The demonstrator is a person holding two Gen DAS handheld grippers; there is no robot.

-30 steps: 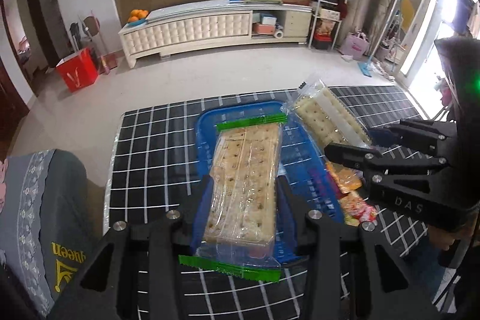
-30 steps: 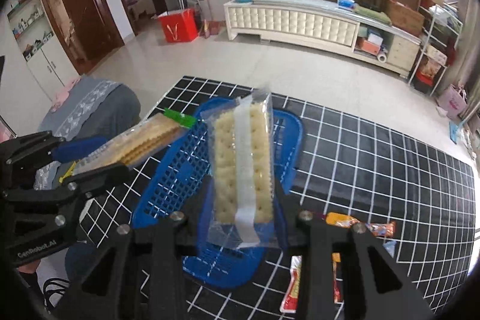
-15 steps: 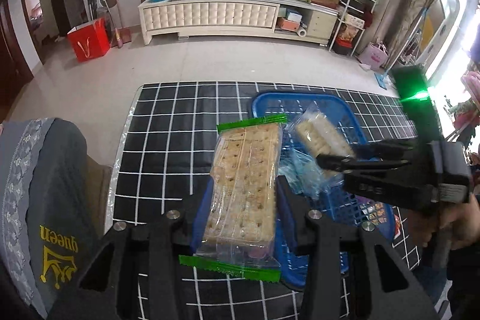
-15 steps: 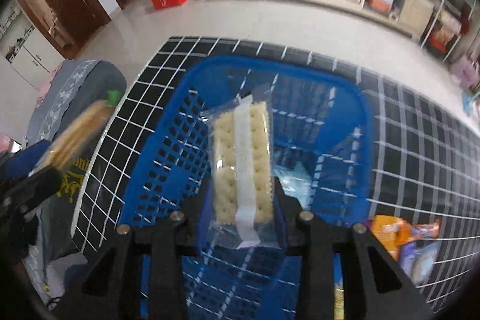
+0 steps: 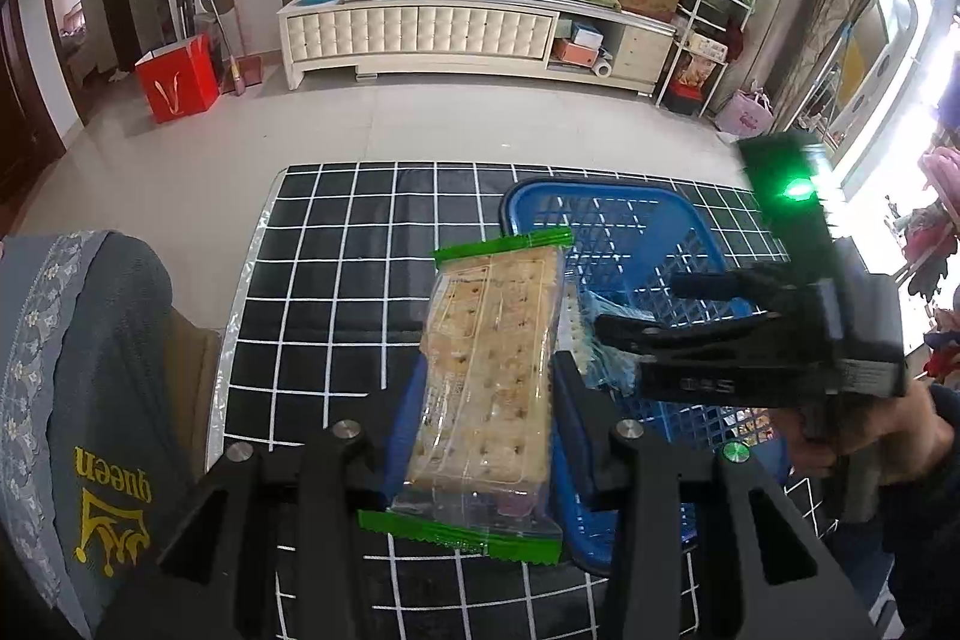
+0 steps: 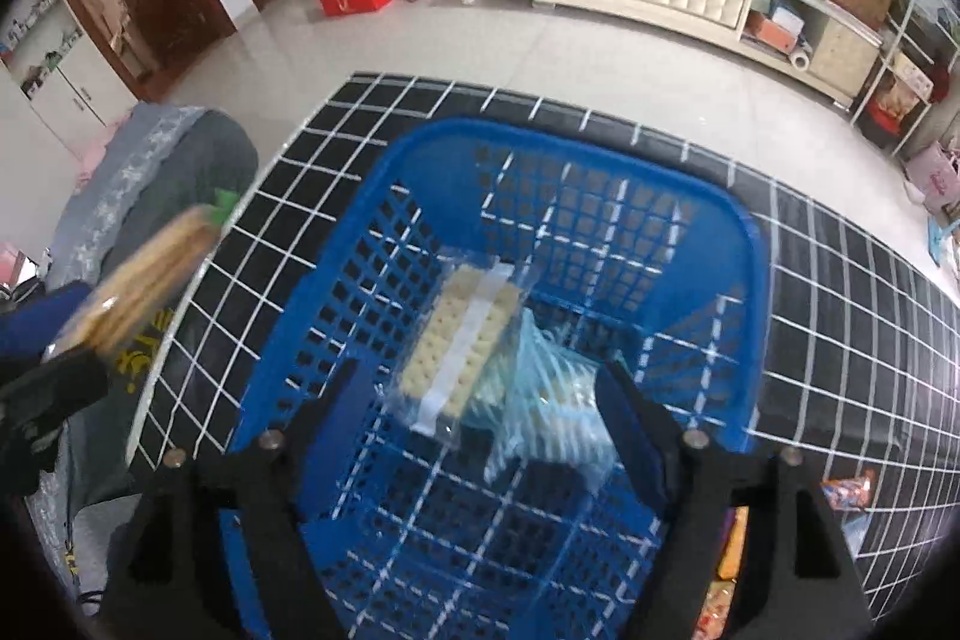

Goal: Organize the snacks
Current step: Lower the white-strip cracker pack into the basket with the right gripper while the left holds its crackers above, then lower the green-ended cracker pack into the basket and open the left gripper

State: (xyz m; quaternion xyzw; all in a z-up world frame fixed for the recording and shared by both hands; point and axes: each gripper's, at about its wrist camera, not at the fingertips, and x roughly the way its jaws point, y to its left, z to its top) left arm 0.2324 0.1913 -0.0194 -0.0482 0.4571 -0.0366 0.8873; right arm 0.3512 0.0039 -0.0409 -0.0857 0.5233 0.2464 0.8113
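Note:
My left gripper (image 5: 487,400) is shut on a green-edged cracker pack (image 5: 489,328), held over the near left corner of the blue basket (image 5: 600,187). In the right wrist view this pack (image 6: 150,274) shows blurred at the left edge. My right gripper (image 6: 480,382) hangs inside the basket (image 6: 600,160) with its jaws opening. A clear cracker pack (image 6: 462,340) lies tilted between them, with neither pad pressing on it. It rests partly on a pale blue wrapped pack (image 6: 552,400). From the left wrist view the right gripper (image 5: 648,304) reaches in from the right.
The basket stands on a black tablecloth with a white grid (image 5: 336,292). Loose snack packets (image 6: 846,490) lie on the cloth to the basket's right. A grey chair cover (image 5: 72,370) is close on the left. A person's hand (image 5: 870,436) holds the right gripper.
The right gripper sank into the basket and its jaws spread, letting go of the clear cracker pack, which now lies inside. The left gripper shifted left with its pack still held.

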